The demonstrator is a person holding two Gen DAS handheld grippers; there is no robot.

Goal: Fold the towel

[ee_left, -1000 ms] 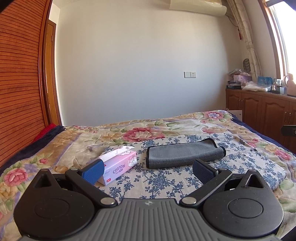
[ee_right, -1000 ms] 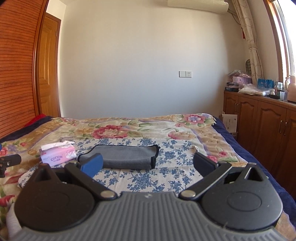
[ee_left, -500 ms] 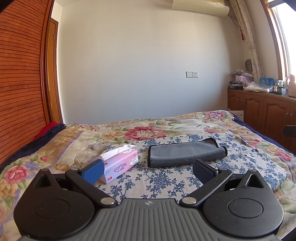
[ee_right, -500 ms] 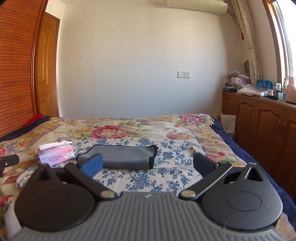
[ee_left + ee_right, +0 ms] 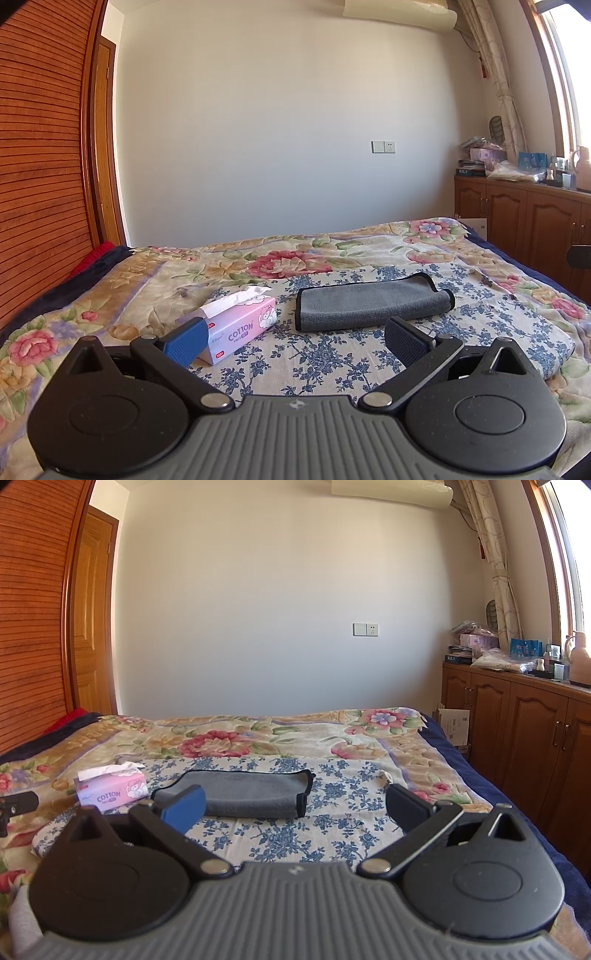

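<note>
A grey towel (image 5: 369, 304) with black trim lies folded into a long strip on the blue-flowered cloth on the bed; it also shows in the right wrist view (image 5: 251, 793). My left gripper (image 5: 293, 341) is open and empty, held above the bed, well short of the towel. My right gripper (image 5: 293, 806) is open and empty, also short of the towel, its left pad overlapping the towel's near left end in the image.
A pink tissue box (image 5: 240, 323) stands left of the towel, also in the right wrist view (image 5: 110, 788). The flowered bedspread (image 5: 288, 258) covers the bed. Wooden cabinets (image 5: 517, 738) with clutter line the right wall. A slatted wooden wardrobe (image 5: 40, 184) stands left.
Both grippers have tilted or drawn back slightly, so the towel and tissue box sit a little lower in view. Jaws stay open. The towel has not moved.
</note>
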